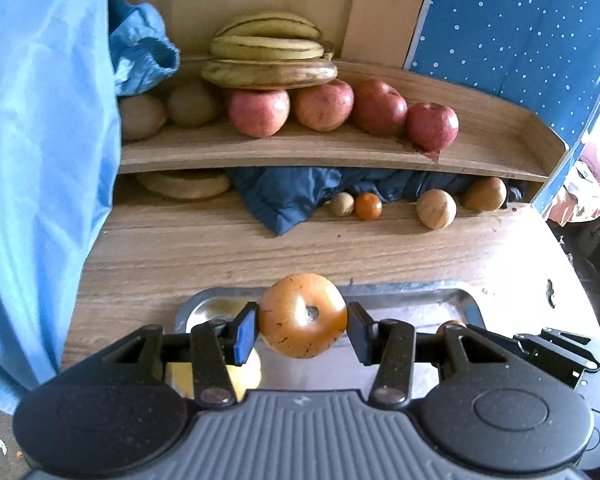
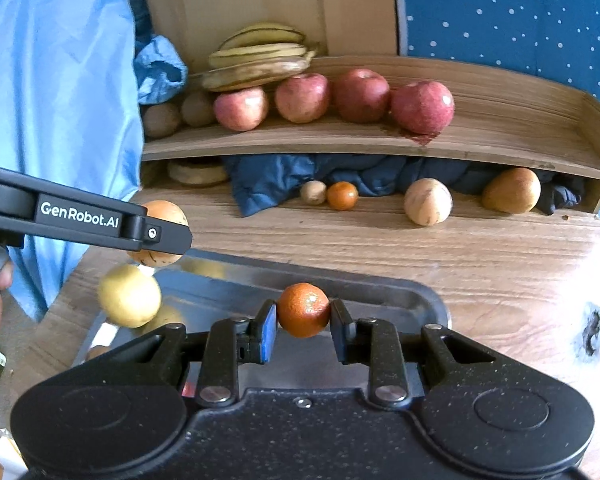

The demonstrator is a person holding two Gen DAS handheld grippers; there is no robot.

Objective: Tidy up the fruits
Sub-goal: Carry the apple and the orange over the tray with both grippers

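Left gripper [image 1: 302,330] pinching round orange-tan spotted fruit [image 1: 302,315]; right gripper [image 2: 303,322] pinching small orange mandarin [image 2: 304,309]; both above steel tray [image 2: 380,284], probably bound for matching fruit at 12 o'clock.

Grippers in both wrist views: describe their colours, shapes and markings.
The left gripper has a ribbed grey housing between two round black caps, black linkage arms with silver rivets, and blue pads on its fingers. The right gripper looks alike, but its housing is speckled black. Seen from the right wrist, the left gripper's black side bar carries white "GenRobot.AI" lettering. No cables or sleeves are visible.
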